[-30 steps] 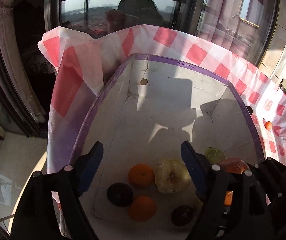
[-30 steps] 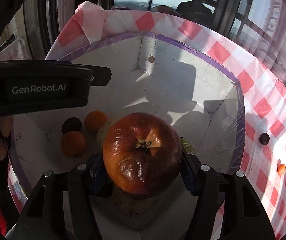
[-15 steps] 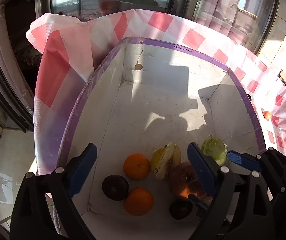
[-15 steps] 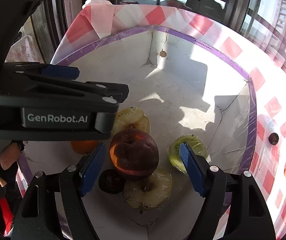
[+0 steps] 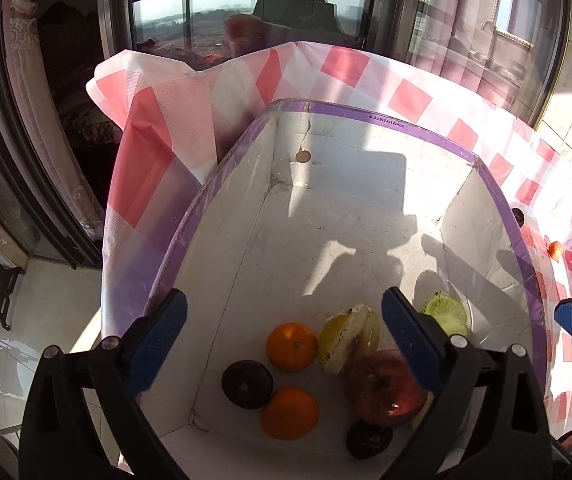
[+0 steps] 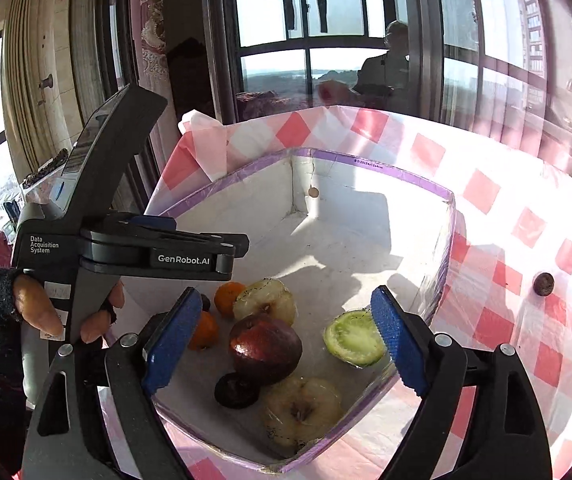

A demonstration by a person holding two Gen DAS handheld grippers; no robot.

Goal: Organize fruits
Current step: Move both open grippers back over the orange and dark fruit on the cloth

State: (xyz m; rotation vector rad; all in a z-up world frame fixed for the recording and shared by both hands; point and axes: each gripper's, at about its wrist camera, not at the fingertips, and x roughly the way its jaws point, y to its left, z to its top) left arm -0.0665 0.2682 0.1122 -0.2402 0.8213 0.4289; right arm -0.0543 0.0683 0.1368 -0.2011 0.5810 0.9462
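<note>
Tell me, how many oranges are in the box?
2. One orange sits just left of the yellow apple half. The other orange lies nearer the camera, beside the dark round fruit. More could hide behind the gripper fingers.

right tool (image 6: 288, 342): let go, jaws apart, raised | red apple (image 6: 265, 345): now lying in box (image 6: 386, 184)

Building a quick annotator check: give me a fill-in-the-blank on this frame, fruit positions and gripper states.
1. The red apple lies inside the ____ box.
2. The right gripper is ____ and holds nothing.
3. The number of oranges in the box is ____.
4. The small dark fruit outside the box lies on the ____ tablecloth.

Missing words: white; open; two; checkered
</note>
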